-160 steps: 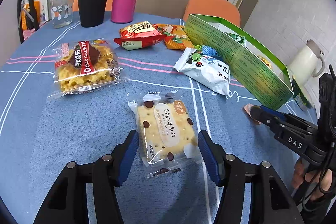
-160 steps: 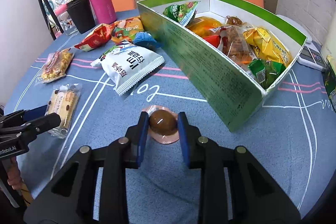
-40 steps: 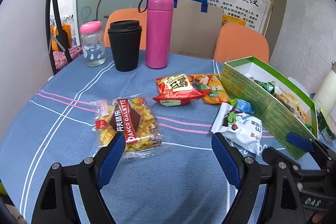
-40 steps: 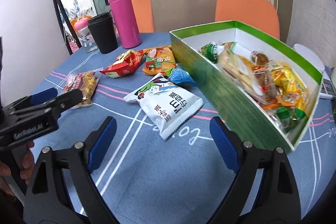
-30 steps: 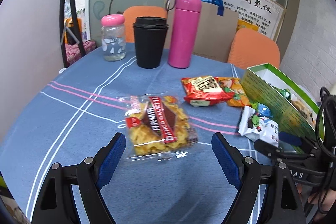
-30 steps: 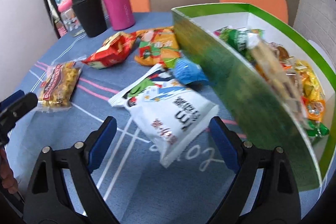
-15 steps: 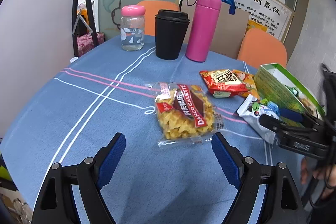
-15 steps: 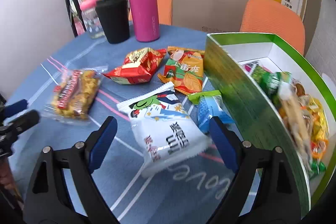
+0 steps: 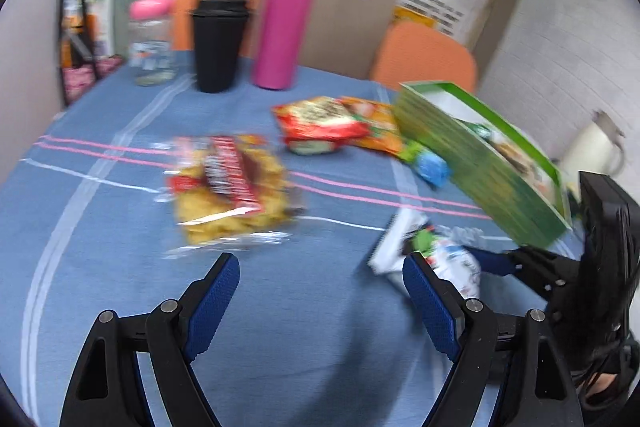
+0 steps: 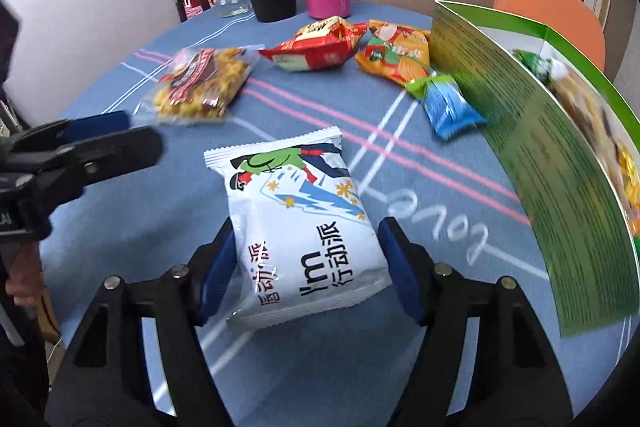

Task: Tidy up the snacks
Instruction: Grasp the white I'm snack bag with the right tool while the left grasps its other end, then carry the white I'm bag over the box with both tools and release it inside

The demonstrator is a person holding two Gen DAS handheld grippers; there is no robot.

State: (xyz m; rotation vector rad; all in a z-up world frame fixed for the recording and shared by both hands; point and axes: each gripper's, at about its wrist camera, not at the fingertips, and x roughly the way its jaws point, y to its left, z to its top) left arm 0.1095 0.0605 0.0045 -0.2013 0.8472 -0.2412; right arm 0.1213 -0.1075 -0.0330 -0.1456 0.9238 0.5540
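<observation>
We judge the tidying partly done: the green box point(image 10: 552, 163) at the right of the worktop point(image 10: 160, 211) already holds several wrapped snacks, while five packs lie loose on the blue cloth. Our right tool point(image 10: 306, 267) stands spread, its blue pads either side of the white pillow pack point(image 10: 304, 227), a puffy, smooth film bag with crimped ends; whether the pads touch it we cannot tell, and it rests on the cloth, not lifted. Our left tool point(image 9: 320, 291) is released and empty, hovering near the clear, crinkly waffle-biscuit bag point(image 9: 228, 183). Still outside are the glossy red pouch point(image 10: 316, 45), the orange pouch point(image 10: 394, 57) and the small blue-and-green twist-ended pack point(image 10: 446, 103) just beside the box wall. The box looks like thin printed card, its long wall bowed by the lens.
</observation>
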